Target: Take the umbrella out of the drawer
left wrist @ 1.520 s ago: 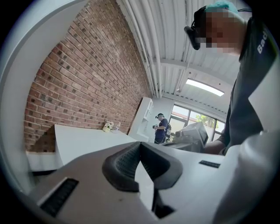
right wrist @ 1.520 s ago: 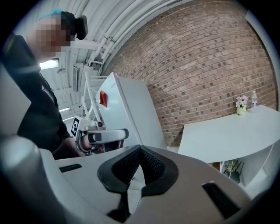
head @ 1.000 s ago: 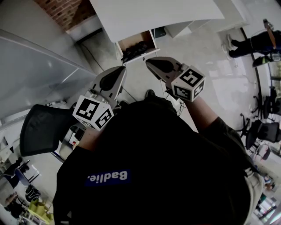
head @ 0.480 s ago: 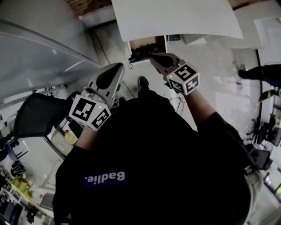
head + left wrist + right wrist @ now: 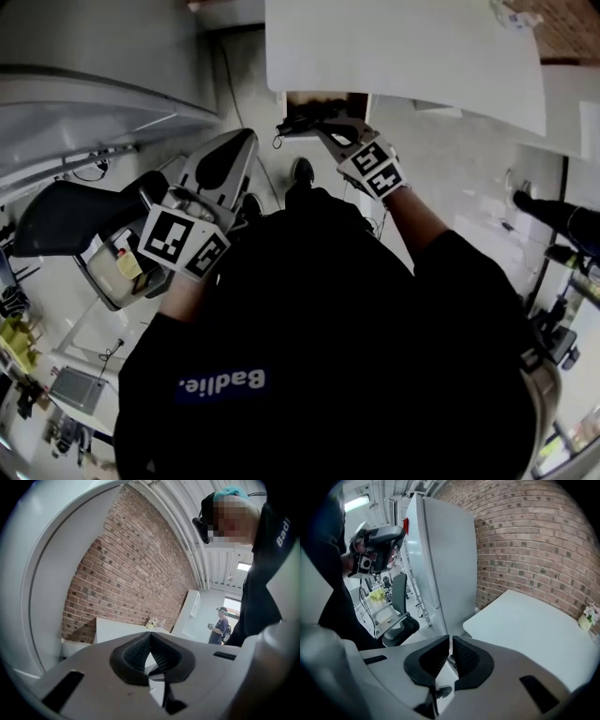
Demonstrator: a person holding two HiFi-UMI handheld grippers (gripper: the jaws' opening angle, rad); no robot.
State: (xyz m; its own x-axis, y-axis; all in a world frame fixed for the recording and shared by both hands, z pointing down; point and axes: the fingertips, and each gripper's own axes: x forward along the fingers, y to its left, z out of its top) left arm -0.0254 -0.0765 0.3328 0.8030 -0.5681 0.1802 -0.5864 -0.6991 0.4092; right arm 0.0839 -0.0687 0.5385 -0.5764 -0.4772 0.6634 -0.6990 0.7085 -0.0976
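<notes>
Black shape – probably the umbrella (image 5: 298,120) – in the drawer (image 5: 325,97); left gripper (image 5: 150,635), right gripper (image 5: 451,640): fingers closed, empty.

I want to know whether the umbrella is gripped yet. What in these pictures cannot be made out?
- Head view: what lies in the drawer is a small dark mass, partly covered by the right gripper. No umbrella is recognisable.
- Right gripper view: the gripper's own body hides everything under the white table.
- Left gripper view: it faces a brick wall, and no drawer is in it.
</notes>
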